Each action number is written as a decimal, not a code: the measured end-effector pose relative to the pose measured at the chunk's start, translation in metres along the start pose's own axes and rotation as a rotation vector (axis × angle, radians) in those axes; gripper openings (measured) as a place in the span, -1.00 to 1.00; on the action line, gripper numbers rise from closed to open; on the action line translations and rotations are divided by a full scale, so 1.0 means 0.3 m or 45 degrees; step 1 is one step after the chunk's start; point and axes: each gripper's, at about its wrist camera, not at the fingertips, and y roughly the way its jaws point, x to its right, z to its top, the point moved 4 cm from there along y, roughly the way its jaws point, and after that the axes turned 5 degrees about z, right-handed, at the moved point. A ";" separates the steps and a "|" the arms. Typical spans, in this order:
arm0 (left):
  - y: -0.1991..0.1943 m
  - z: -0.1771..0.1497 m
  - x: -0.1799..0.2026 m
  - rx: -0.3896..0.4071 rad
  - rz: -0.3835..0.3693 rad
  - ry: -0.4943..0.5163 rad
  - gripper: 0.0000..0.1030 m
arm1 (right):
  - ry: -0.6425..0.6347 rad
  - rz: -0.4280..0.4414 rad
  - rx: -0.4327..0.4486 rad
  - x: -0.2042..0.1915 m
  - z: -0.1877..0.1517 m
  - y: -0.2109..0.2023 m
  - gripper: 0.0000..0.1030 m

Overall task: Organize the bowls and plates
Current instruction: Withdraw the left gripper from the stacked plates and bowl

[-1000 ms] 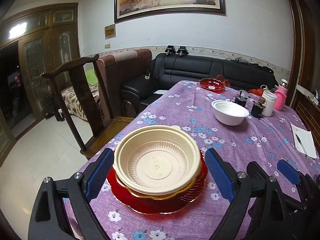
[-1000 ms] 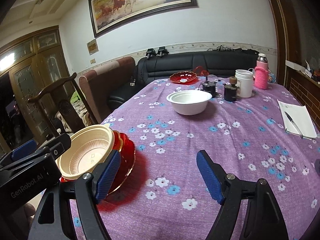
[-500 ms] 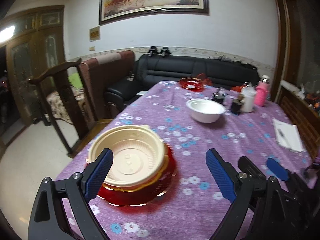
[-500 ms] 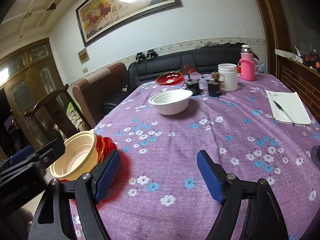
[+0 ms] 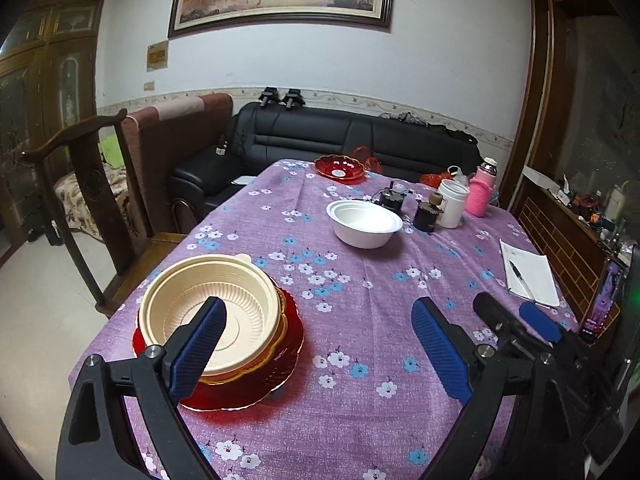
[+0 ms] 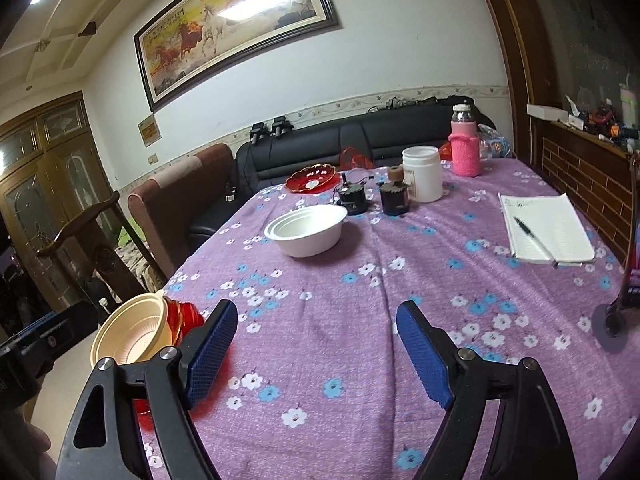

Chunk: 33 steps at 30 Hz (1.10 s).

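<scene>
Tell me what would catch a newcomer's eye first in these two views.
The purple flowered tablecloth fills both views. At its near left corner a cream bowl sits stacked on a glossy red plate, with the left tongs open and empty just above. Mid-table stands a white bowl, with a second red plate at the far edge, and a framed horse painting hangs on the wall behind.

A notepad (image 6: 546, 226) (pen (image 6: 534, 238) lying on it) sits right of the white jar (image 6: 422, 174) and pink bottle (image 6: 465, 148).
</scene>
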 end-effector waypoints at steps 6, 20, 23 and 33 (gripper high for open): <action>0.013 0.035 -0.035 -0.027 -0.036 -0.029 0.82 | -0.052 -0.030 0.030 -0.006 0.074 -0.017 0.67; 0.053 0.159 -0.139 -0.048 -0.073 -0.119 0.82 | -0.104 -0.027 0.076 -0.058 0.222 0.004 0.71; 0.046 0.172 -0.170 -0.025 -0.064 -0.149 0.82 | -0.090 -0.020 0.072 -0.061 0.218 0.010 0.71; -0.021 0.186 -0.207 0.010 -0.099 -0.172 0.82 | -0.075 -0.027 0.086 -0.086 0.223 -0.036 0.71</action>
